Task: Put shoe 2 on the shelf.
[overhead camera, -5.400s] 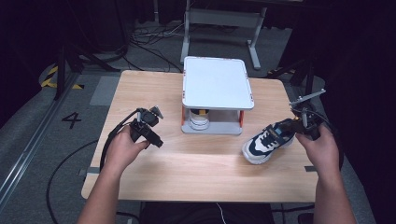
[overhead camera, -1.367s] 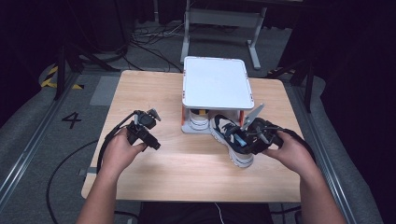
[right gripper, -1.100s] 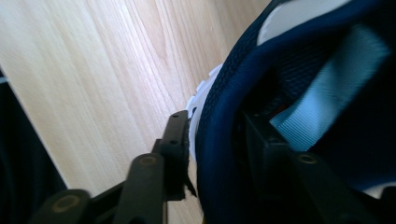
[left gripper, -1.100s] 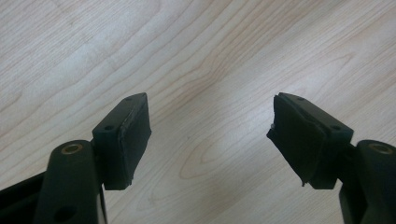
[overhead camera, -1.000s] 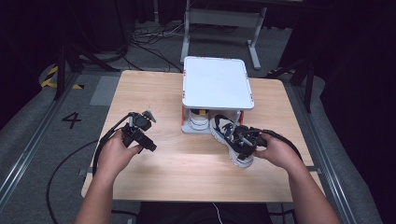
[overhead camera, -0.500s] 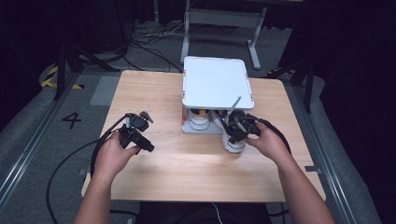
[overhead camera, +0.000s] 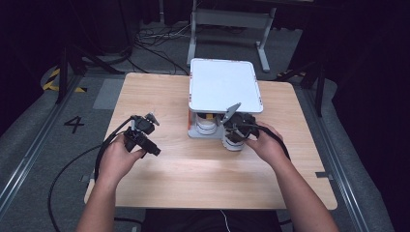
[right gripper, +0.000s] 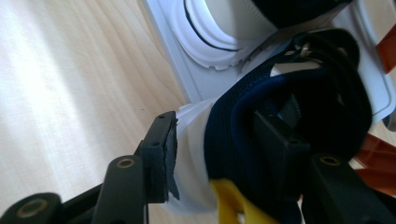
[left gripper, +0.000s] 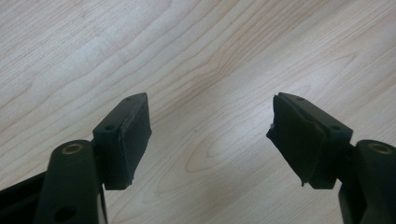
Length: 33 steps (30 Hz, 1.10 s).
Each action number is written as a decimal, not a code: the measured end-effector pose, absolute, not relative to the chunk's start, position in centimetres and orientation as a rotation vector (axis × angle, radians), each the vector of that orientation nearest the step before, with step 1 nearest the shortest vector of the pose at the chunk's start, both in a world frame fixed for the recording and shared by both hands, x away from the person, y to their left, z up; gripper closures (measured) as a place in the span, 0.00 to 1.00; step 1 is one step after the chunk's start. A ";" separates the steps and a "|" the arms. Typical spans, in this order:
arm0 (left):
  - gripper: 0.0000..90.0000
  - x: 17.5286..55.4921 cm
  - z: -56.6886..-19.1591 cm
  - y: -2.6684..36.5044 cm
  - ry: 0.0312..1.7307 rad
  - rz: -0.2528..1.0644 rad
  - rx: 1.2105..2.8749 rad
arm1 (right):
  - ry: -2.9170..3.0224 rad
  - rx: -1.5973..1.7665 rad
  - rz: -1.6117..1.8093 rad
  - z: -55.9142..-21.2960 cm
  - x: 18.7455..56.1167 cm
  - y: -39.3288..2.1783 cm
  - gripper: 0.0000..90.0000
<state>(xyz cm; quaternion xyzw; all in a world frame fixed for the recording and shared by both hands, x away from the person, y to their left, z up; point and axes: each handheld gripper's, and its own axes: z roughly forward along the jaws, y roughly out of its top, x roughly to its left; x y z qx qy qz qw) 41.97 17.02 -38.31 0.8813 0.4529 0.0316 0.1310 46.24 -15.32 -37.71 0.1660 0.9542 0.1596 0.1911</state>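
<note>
At the front of the white rack [overhead camera: 225, 87], the right gripper [overhead camera: 235, 129] has just been opening its jaws, which stand half open around the heel of the sneaker [right gripper: 261, 126], one jaw inside its collar. The left gripper [left gripper: 210, 135] hovers wide open and empty above the table [overhead camera: 193, 179].

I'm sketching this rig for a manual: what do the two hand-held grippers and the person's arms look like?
Both are black. The left hand-held gripper and the right hand-held gripper each trail a black cable. Each has two flat rectangular jaws on arms with brass-coloured rivets. The right one carries a grey three-cornered plate. The forearms show no sleeves.
</note>
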 end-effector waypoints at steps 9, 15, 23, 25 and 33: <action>0.32 42.6 -38.0 16.1 1.284 0.074 2.559 | 2.639 0.579 0.607 -34.1 42.4 -18.0 0.52; 0.32 43.1 -38.0 15.4 1.258 0.071 2.576 | 2.609 0.986 0.614 -35.2 41.9 -20.8 0.55; 0.32 42.8 -37.9 15.7 1.269 0.073 2.561 | 2.523 1.230 0.574 -40.1 44.7 -19.9 0.47; 0.32 42.5 -38.0 16.1 1.290 0.071 2.553 | 2.528 1.229 0.624 -40.3 45.2 -19.8 0.50; 0.32 40.9 -38.0 18.1 1.344 0.100 2.526 | 2.416 1.108 0.652 -40.9 46.6 -18.2 0.62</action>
